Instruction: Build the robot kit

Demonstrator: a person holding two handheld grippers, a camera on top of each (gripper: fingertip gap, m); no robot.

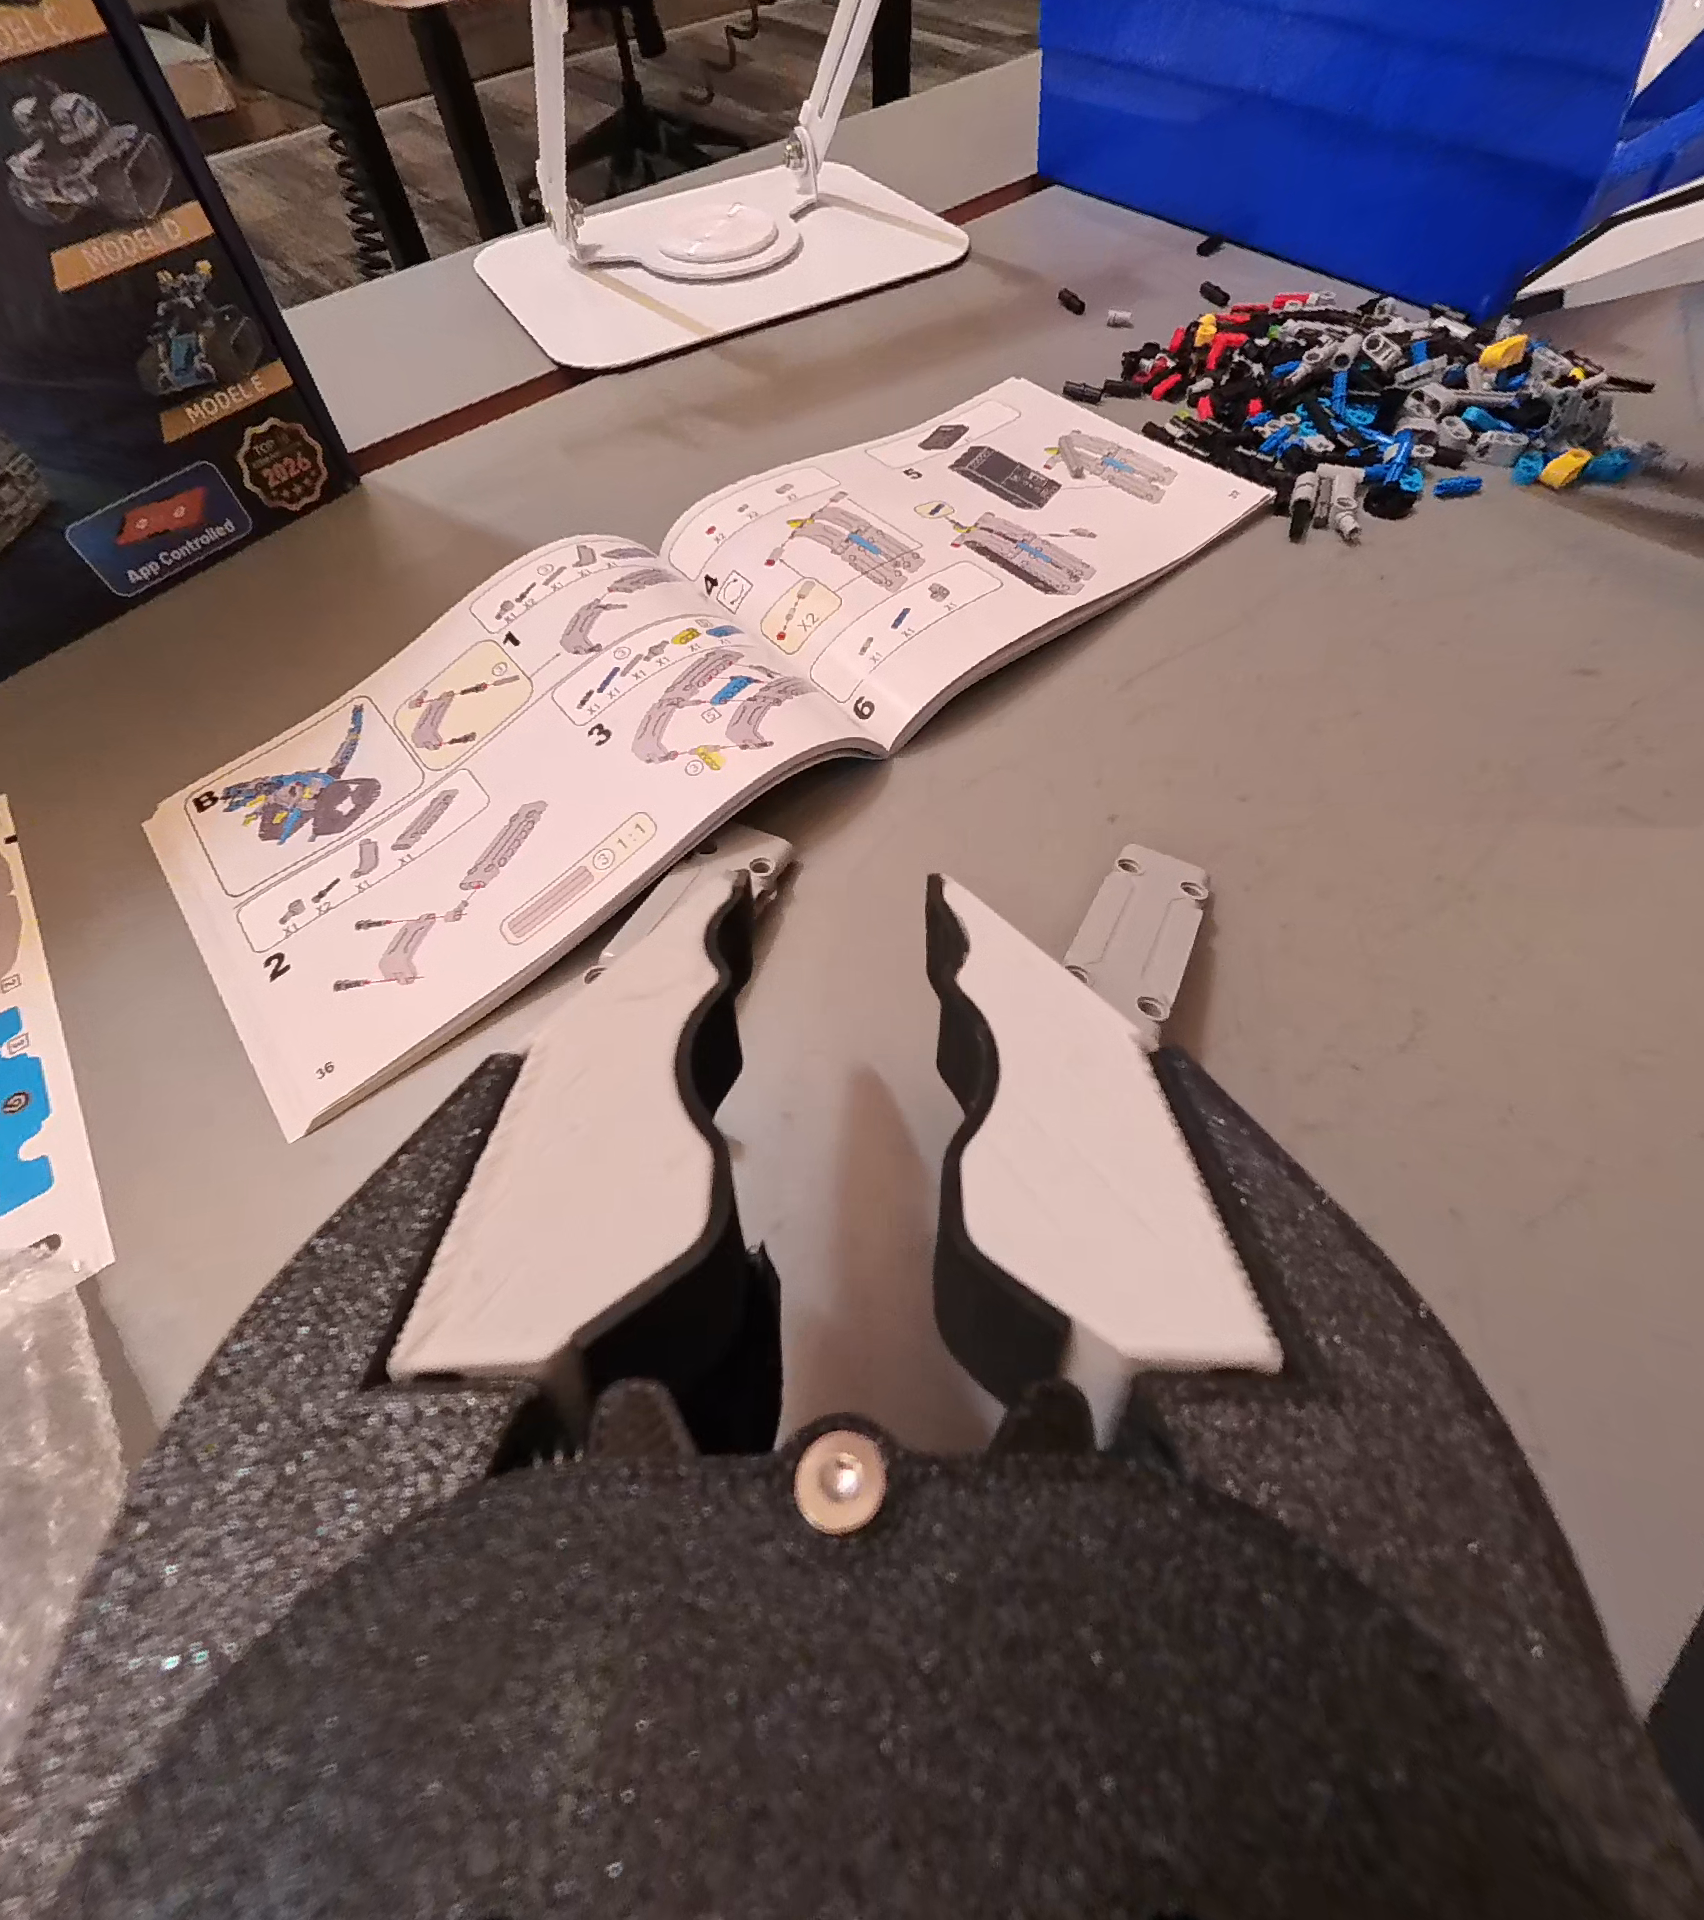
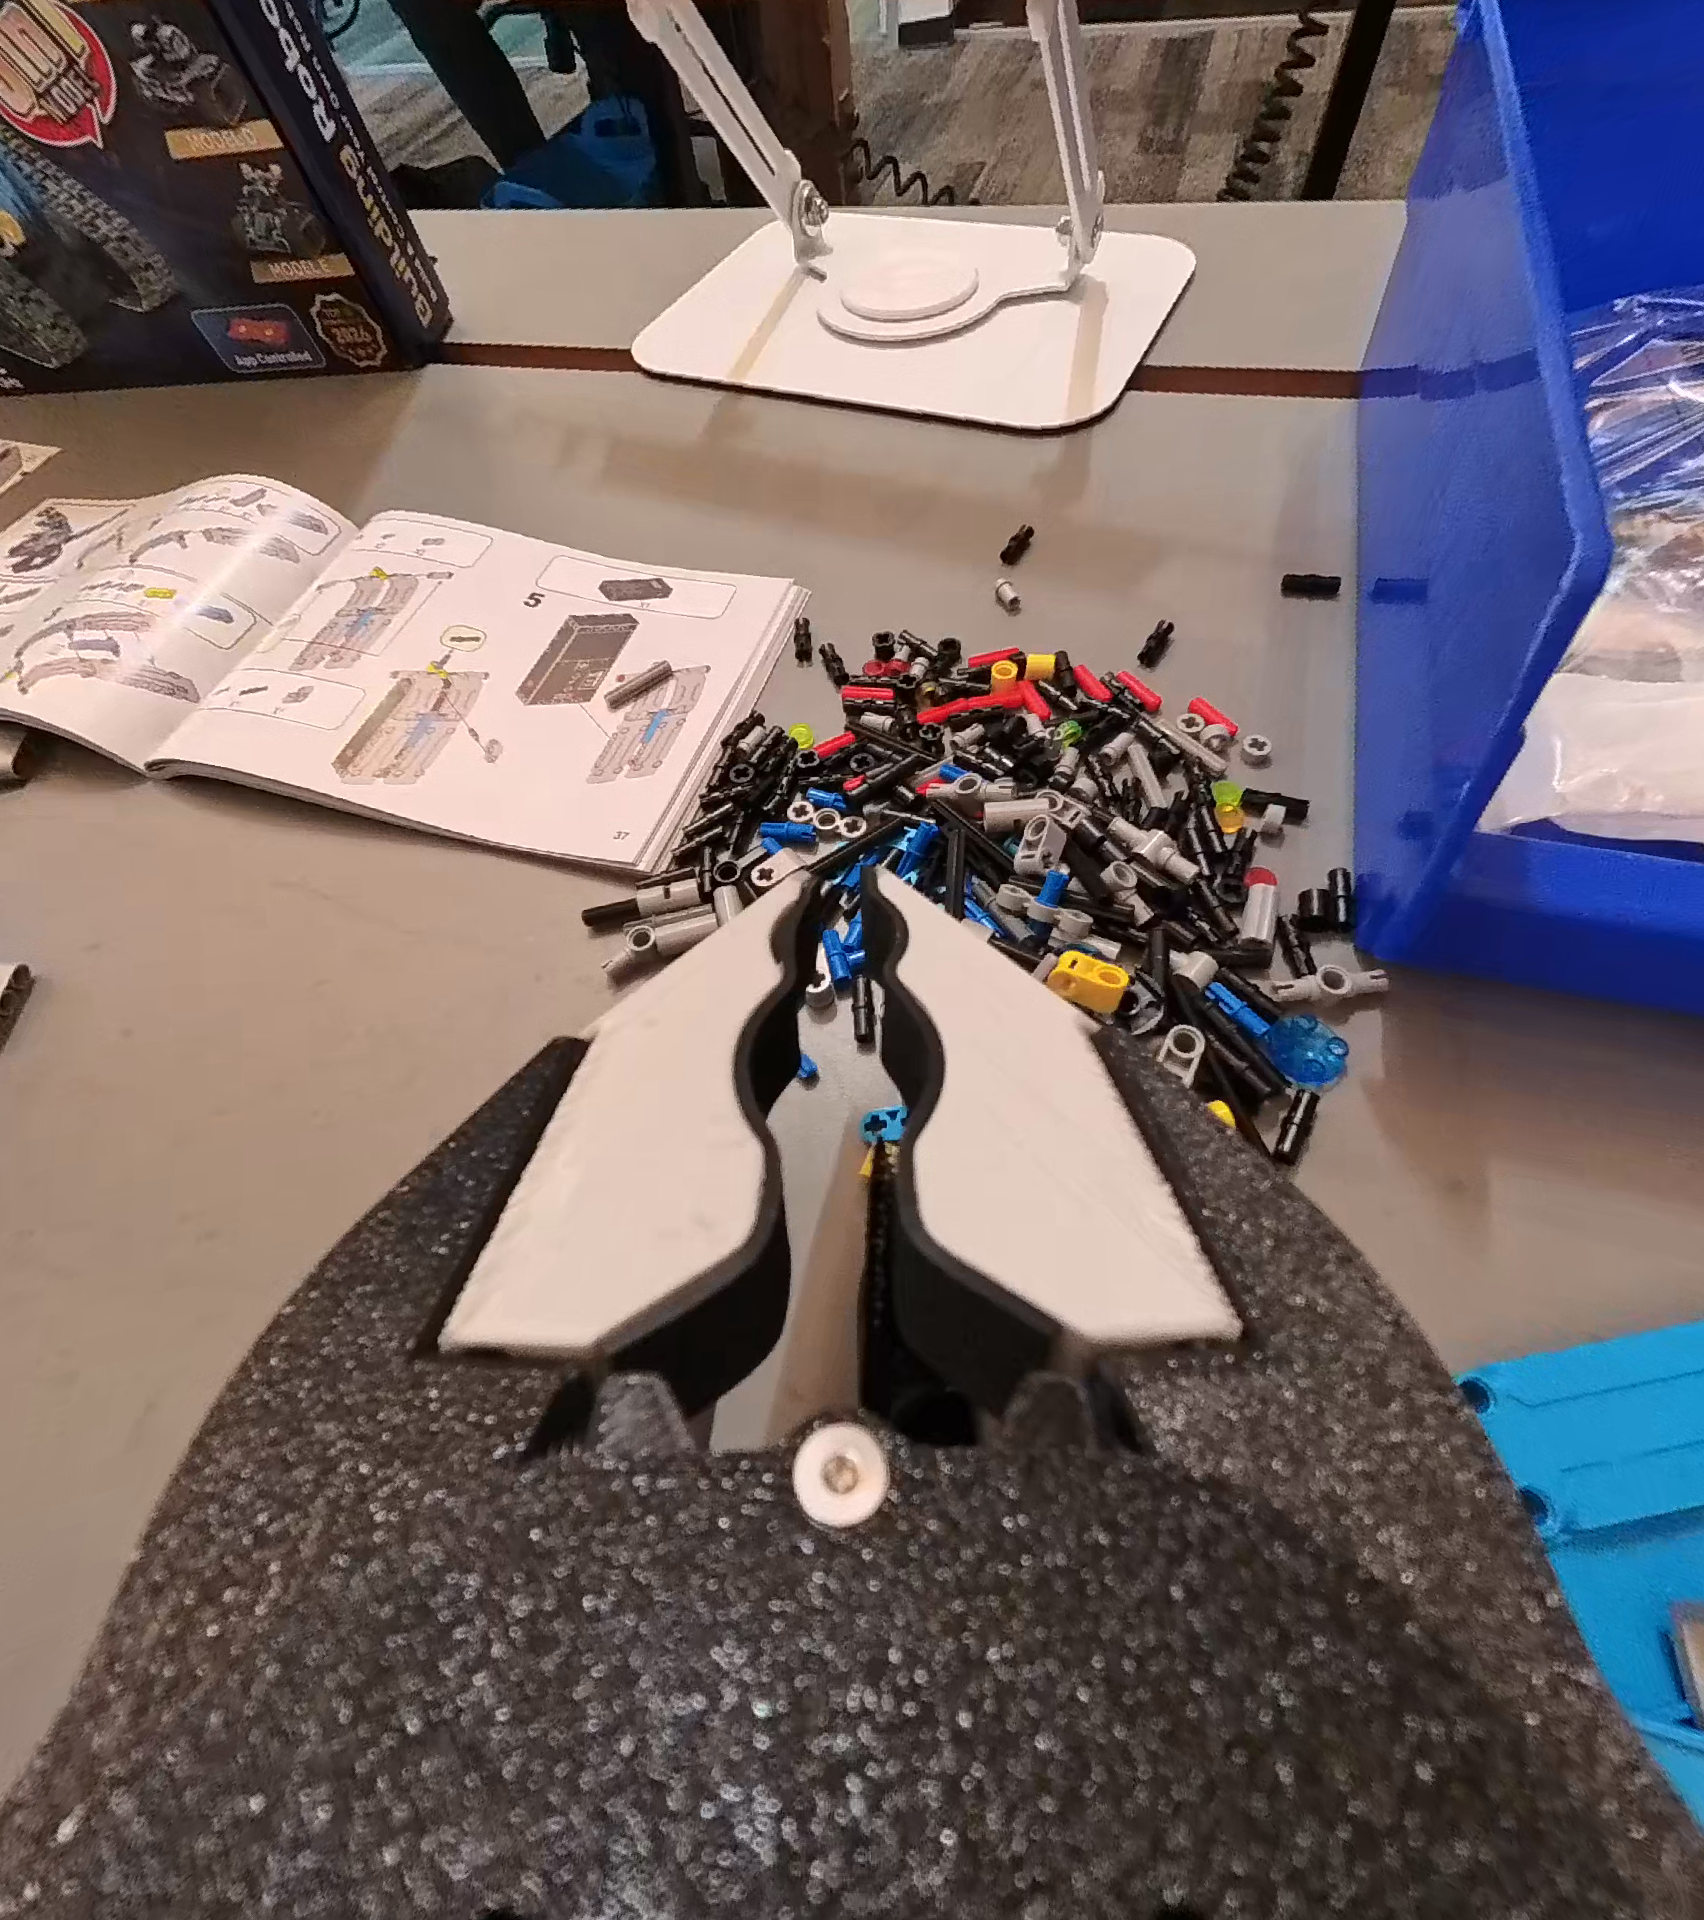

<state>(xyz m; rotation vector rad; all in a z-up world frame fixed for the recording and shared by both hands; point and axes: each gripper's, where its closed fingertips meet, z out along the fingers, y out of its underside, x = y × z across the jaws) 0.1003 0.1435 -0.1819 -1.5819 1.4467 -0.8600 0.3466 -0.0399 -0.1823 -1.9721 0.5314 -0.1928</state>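
booklet (image 1: pixel 682 727) open on grey bench (image 1: pixel 1399 883) as landmark: left tongs (image 1: pixel 837 894) released and empty at its near edge between two grey panels (image 1: pixel 1139 925); right tongs (image 2: pixel 840 883) almost closed, grasp uncertain, over parts pile (image 2: pixel 1014 821) at its right edge, where a clumsy nudge could scatter pins.

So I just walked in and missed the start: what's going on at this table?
A person holds two grippers over a grey table. The left gripper is open and empty, above two grey panel pieces beside an open instruction booklet. The right gripper is nearly shut, its tips at the near edge of a pile of small building pieces; whether it grips one is unclear. A blue bin stands beside the pile.
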